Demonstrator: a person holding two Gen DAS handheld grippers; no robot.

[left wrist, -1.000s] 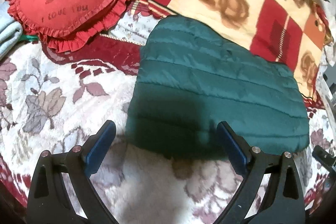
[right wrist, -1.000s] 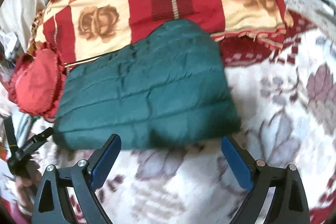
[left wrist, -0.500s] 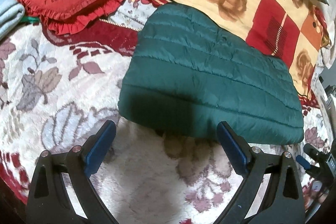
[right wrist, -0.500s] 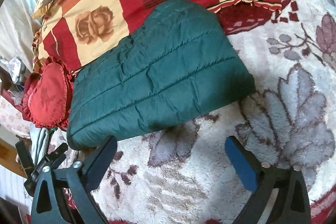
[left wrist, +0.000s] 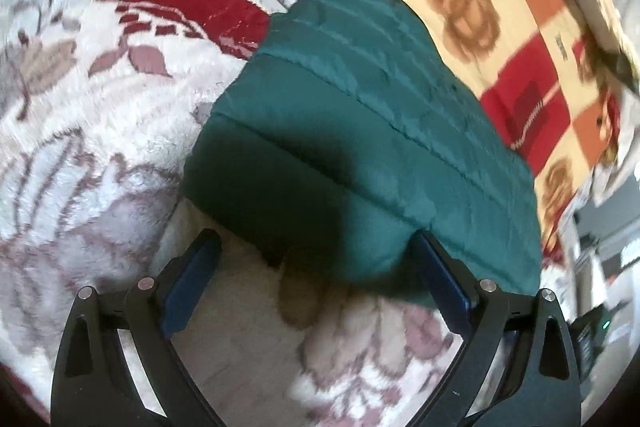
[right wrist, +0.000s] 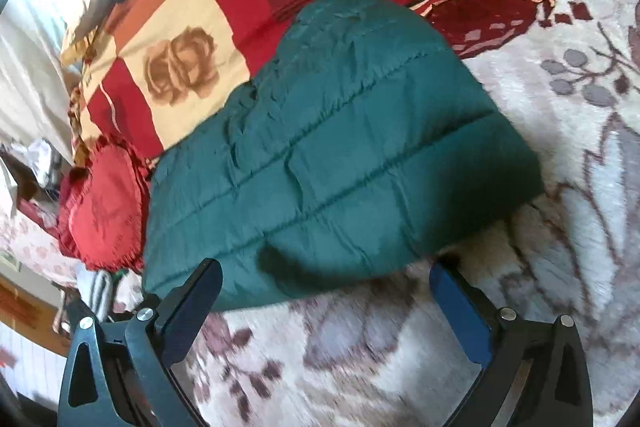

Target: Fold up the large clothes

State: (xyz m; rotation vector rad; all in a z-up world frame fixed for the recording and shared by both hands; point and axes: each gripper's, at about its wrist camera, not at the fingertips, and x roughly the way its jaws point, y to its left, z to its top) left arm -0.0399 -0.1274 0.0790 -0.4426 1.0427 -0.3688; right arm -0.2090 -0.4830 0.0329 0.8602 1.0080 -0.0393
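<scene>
Left black two-finger gripper (left wrist: 316,259): curved, cut-out plastic arms, silver round screws at the joints, flat blue pads (left wrist: 192,287) on the inner faces. Right black two-finger gripper (right wrist: 326,291): identical build is noted.

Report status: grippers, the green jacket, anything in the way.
Left gripper and right gripper open, nothing held. Folded green jacket flat on floral blanket, near edge between each gripper's fingers. Nothing in the way.

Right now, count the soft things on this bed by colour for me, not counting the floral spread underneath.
Green: 1, the folded puffer jacket
Red: 1, the frilled heart cushion
Red, cream and orange check: 1, the rose quilt
Total: 3
</scene>
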